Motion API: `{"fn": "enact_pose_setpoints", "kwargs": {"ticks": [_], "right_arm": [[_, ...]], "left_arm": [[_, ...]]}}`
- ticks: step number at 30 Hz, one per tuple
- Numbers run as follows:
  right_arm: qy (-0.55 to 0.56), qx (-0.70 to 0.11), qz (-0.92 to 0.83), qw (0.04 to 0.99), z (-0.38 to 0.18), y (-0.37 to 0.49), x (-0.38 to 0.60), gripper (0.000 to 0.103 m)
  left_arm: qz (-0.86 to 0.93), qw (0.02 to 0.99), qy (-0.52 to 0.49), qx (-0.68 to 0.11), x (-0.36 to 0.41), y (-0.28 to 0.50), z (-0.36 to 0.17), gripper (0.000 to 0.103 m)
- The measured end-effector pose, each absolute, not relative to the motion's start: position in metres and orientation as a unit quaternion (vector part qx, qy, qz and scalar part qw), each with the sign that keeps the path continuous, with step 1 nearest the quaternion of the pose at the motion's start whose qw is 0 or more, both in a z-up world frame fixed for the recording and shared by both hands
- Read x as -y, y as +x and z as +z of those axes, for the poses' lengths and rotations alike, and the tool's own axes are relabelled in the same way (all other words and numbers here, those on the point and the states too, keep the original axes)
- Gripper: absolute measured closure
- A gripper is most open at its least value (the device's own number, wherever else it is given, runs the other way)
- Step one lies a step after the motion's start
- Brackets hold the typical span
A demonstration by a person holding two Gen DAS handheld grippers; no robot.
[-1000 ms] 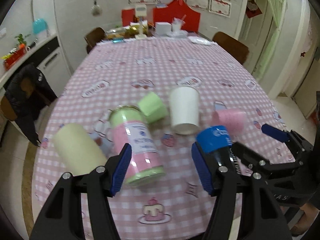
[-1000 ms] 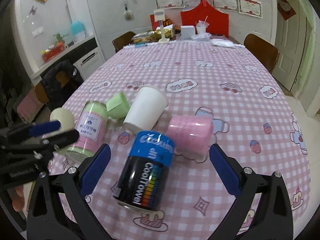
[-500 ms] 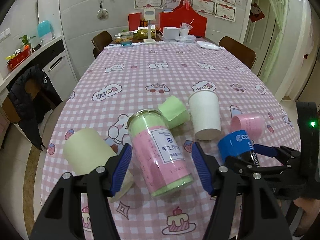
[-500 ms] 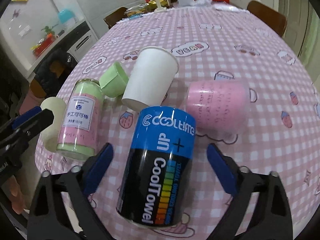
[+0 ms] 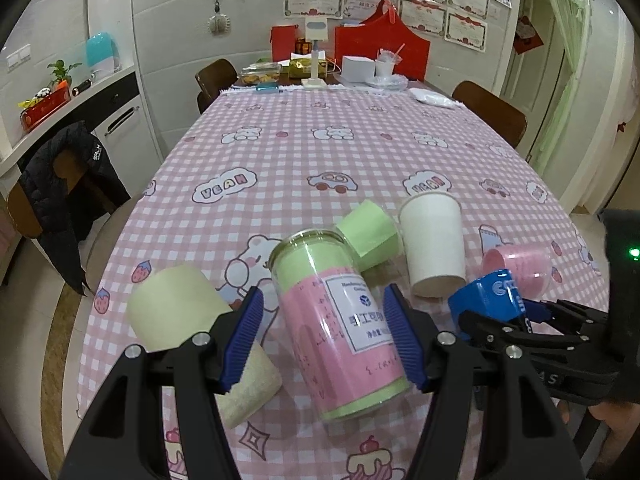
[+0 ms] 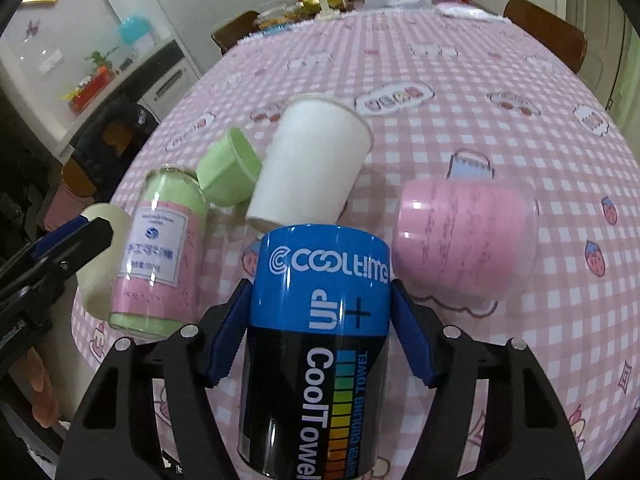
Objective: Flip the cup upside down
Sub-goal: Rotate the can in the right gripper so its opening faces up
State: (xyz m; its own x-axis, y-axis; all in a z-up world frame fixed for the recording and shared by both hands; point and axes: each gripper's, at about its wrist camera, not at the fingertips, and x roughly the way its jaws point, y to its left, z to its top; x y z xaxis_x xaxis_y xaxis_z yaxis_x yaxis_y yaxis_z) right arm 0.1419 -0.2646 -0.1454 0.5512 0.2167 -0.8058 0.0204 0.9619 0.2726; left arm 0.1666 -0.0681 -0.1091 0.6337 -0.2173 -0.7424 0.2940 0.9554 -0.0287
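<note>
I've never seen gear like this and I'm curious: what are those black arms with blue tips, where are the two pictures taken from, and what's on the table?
There is no robot here. A person holds a two-finger gripper in each hand, each with a camera looking along its fingers. One picture comes from the left gripper, the other from the right gripper. On the pink checked tablecloth lie a cream cup, a pink-and-green can, a green cup, a white paper cup and a pink cup, all tipped over. The left fingers straddle the pink-and-green can, apparently not squeezing it. The right fingers press both sides of the blue-and-black can, gripping it.
</note>
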Motion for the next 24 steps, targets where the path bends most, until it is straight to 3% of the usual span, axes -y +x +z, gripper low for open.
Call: {"fn": "enact_pose_setpoints", "kwargs": {"ticks": [10,24], "right_arm": [[0.076,-0.397,0.040,0.914,-0.111,0.149,0.266,0.039],[0.010,-0.344,-0.001,0.939,-0.114,0.189,0.273,0.039]], "left_arm": [[-0.141,0.910,0.034,-0.389,0.078,0.175,-0.101,0.041],[-0.126,0.911,0.026,-0.393,0.105,0.213,-0.102,0.041]]}}
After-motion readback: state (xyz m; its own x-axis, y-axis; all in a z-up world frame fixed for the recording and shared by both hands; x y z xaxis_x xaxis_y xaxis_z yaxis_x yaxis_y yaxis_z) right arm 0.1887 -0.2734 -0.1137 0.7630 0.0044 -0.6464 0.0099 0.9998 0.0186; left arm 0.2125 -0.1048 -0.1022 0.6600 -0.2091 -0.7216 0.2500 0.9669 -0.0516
